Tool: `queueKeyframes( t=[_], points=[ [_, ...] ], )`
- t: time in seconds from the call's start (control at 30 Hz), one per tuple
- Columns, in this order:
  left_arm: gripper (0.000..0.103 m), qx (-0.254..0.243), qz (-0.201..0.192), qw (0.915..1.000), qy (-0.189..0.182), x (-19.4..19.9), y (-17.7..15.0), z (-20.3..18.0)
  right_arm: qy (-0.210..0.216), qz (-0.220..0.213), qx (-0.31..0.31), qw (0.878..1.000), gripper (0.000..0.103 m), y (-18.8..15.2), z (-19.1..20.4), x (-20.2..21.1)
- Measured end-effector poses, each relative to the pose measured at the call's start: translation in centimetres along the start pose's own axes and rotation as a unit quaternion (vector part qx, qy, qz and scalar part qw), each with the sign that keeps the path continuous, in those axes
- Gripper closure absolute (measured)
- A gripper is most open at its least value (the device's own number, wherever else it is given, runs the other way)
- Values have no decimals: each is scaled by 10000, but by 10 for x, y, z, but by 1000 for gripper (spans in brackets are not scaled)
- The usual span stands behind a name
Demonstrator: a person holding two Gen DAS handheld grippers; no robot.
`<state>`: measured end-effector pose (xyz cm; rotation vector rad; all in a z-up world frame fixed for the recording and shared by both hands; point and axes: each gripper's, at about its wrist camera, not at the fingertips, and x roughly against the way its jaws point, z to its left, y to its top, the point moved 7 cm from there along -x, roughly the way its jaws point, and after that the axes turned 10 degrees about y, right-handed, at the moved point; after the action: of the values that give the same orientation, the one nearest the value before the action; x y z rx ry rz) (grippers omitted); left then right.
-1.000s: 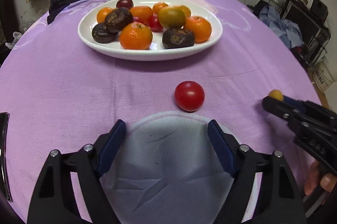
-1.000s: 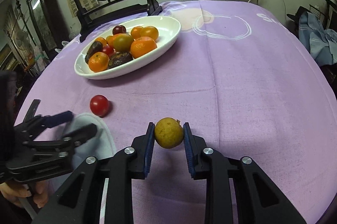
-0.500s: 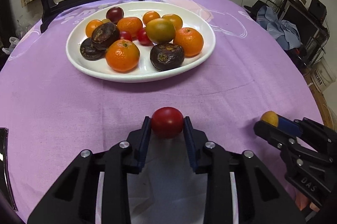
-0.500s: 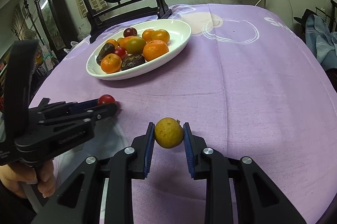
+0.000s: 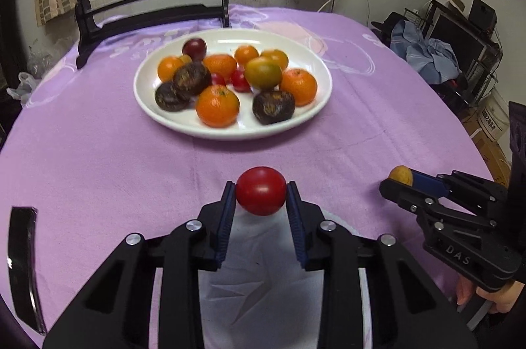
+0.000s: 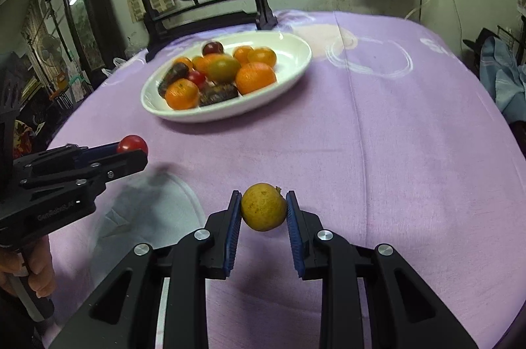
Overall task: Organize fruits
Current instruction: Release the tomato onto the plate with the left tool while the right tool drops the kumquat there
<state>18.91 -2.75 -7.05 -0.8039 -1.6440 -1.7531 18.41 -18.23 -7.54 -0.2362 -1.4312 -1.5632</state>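
Left gripper (image 5: 261, 193) clamps smooth, round red tomato (image 5: 260, 190).

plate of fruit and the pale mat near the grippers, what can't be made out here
- Plate, both views: motion blur; back fruits overlap, no sure count.
- Pale mat, left wrist view: left gripper holding the tomato hides its edges.
- Dark object, left wrist view: cut off, unidentifiable.
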Motion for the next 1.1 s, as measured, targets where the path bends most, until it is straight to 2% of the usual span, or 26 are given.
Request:
queueKeyframes(
  t=[0.3, 0.53, 0.67, 0.8, 0.9, 0.93, 0.97, 1.03, 1.1],
  points=[
    [72, 183, -249, 9995, 83, 0, 59, 20, 141, -362, 589, 9975, 76, 66, 32, -13],
    [73, 348, -387, 9980, 365, -27, 111, 37, 77, -322, 562, 9979, 76, 107, 25, -61],
    [72, 379, -301, 9973, 550, -56, 133, 44, 23, -214, 611, 9979, 76, 117, 23, -86],
    [72, 429, -113, 9974, 564, -83, 139, 47, 179, -169, 651, 9976, 76, 119, 30, -99],
    [72, 565, -18, 9971, 518, -93, 139, 50, 218, -226, 763, 9966, 70, 119, 37, -101],
    [68, 593, -11, 9969, 515, -94, 139, 51, 229, -231, 770, 9965, 63, 119, 38, -102],
    [57, 604, -21, 9967, 540, -94, 139, 51, 270, -245, 750, 9965, 60, 120, 38, -102],
    [46, 596, -119, 9961, 643, -90, 141, 52, 290, -231, 659, 9971, 58, 119, 36, -101],
    [45, 494, -216, 9961, 703, -82, 141, 50, 306, -273, 614, 9973, 58, 118, 35, -95]
  ],
)
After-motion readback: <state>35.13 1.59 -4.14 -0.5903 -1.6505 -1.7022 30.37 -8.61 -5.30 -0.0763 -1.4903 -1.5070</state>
